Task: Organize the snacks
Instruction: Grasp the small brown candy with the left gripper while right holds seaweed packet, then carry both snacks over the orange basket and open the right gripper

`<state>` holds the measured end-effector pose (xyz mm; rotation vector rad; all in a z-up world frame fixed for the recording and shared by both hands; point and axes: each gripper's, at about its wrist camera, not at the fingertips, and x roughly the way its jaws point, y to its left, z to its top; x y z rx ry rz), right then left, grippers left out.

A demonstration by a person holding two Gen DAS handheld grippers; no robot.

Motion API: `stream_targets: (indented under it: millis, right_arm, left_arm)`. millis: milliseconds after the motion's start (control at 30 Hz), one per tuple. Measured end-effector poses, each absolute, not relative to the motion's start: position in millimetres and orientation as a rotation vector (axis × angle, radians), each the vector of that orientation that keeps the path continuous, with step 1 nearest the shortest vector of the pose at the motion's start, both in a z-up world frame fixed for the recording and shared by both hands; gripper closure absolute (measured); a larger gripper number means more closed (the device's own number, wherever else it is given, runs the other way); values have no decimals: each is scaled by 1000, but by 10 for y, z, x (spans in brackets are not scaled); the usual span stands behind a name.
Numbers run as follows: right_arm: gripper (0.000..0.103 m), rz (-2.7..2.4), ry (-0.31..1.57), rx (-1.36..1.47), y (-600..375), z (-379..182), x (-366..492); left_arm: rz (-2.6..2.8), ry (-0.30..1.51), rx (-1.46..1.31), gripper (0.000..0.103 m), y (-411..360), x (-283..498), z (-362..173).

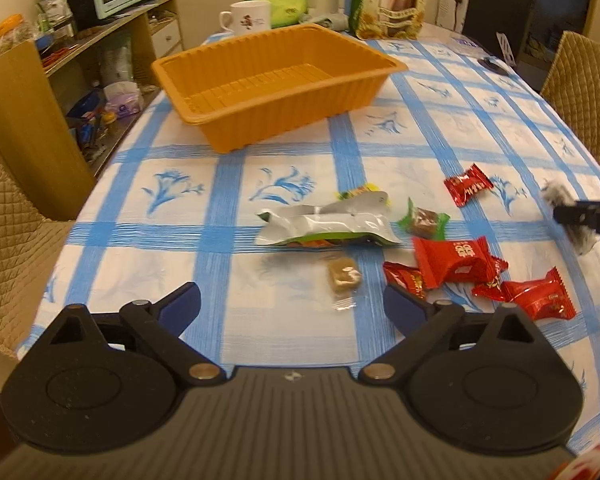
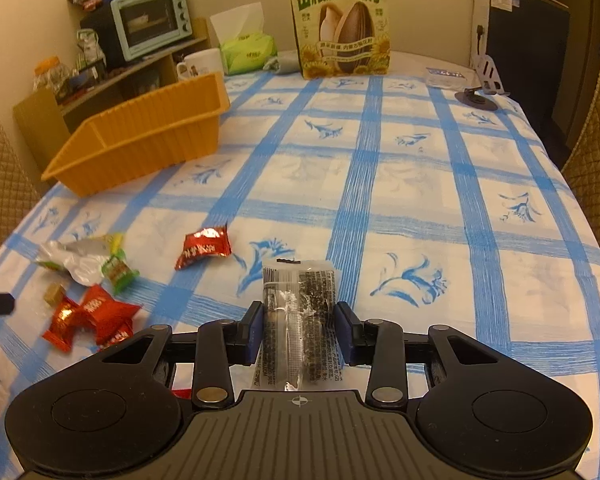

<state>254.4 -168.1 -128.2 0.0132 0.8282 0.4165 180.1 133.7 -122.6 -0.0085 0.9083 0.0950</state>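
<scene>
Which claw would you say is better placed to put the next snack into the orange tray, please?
The right claw, probably: it is already shut on a black-and-clear packet. The left claw is open and holds nothing, though it faces the empty orange tray more directly.

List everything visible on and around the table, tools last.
orange tray: 1, orange, far left of table, nothing inside
red candies: about 5, red, near right; one apart, farther back
silver packet: 1, silver with green edge, table middle
green candy: 1, green wrapper, right of the silver packet
brown candy: 1, tan in clear wrap, in front of the silver packet
black-and-clear packet: 1, held in right tool
sunflower seed bag: 1, green, upright at far edge
mug: 1, white, behind tray
tissue pack: 1, green, far edge
toaster oven: 1, mint, on shelf
left tool: open, above the brown candy
right tool: shut on the packet
</scene>
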Motion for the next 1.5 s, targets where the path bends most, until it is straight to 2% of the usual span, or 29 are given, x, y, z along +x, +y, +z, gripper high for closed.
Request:
stream_targets:
  millis: [167,267,333,433,833,1233,1500]
  right_arm:
    - [65,410,816,52,-1763,-1181,2483]
    - [65,401,815,70,-1812,-1154,2446]
    - [65,393,818,84,-1841,-1144,2427]
    - [65,382,821,94,-1880,-1142,2381]
    - [65,365,836,108,-1930,-1152,2287]
    - [65,392,834,109,-1843,-1125,2295]
    - [65,435,820,109,-1717,-1032,2359]
  left_arm:
    - [77,911,10,25,1254,1894,-1314]
    - [75,905,11,41,1225,1964,-1350]
    - [67,913,-6,57,1224,2014,-1378]
    - [58,922,-20,65,1209,2057,-1422]
    - [47,933,-5,81,1116,2139,-1491]
    - [36,953,-5,83,1139,2105,-1425]
    - [20,920,-48,83,1220,2017,-1167]
